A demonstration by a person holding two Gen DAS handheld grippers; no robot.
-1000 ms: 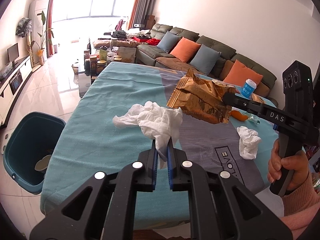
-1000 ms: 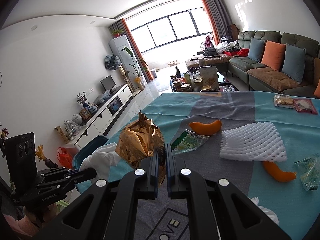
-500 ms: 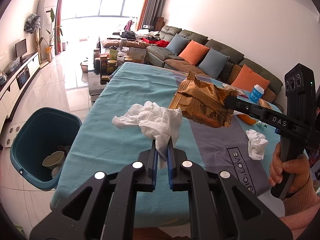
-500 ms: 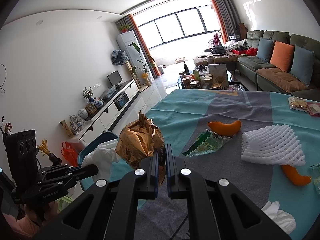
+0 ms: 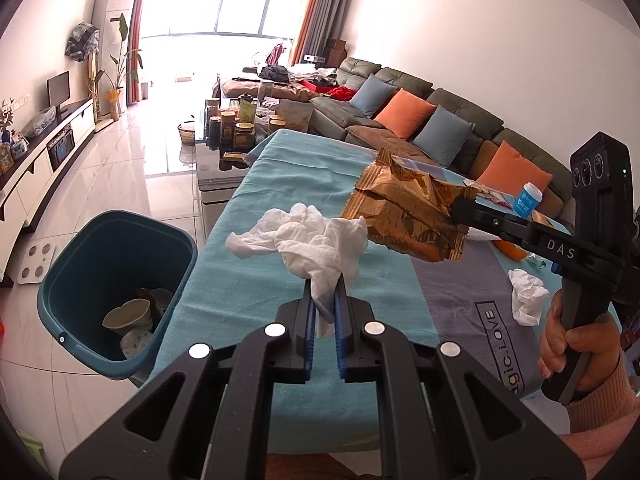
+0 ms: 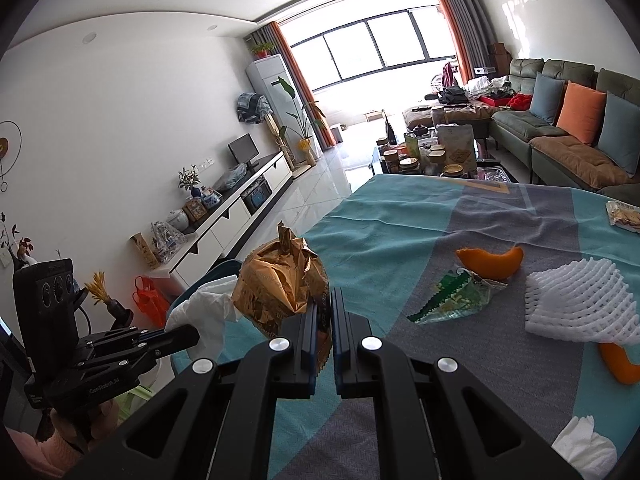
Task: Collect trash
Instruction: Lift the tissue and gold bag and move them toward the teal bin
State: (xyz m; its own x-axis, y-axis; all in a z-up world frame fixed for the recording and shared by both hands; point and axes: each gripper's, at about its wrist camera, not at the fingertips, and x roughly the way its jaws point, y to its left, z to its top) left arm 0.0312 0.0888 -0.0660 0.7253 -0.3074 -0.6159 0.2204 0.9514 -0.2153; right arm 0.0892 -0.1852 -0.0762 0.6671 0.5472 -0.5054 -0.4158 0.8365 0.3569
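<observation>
Both tools clamp loads: left tool [image 5: 324, 300] crumpled tissue [image 5: 308, 244], right tool [image 6: 324, 312] gold wrapper [image 6: 280, 284]; early release misses bin [image 5: 116, 288] at 9 o'clock.

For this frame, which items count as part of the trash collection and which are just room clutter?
Part of the job:
- white tissue, held by left gripper
- gold wrapper, held by right gripper
- teal bin
- orange peels
- green wrapper
- foam net
- crumpled tissue

Lying about:
- sofa cushions
- jars
- TV
</observation>
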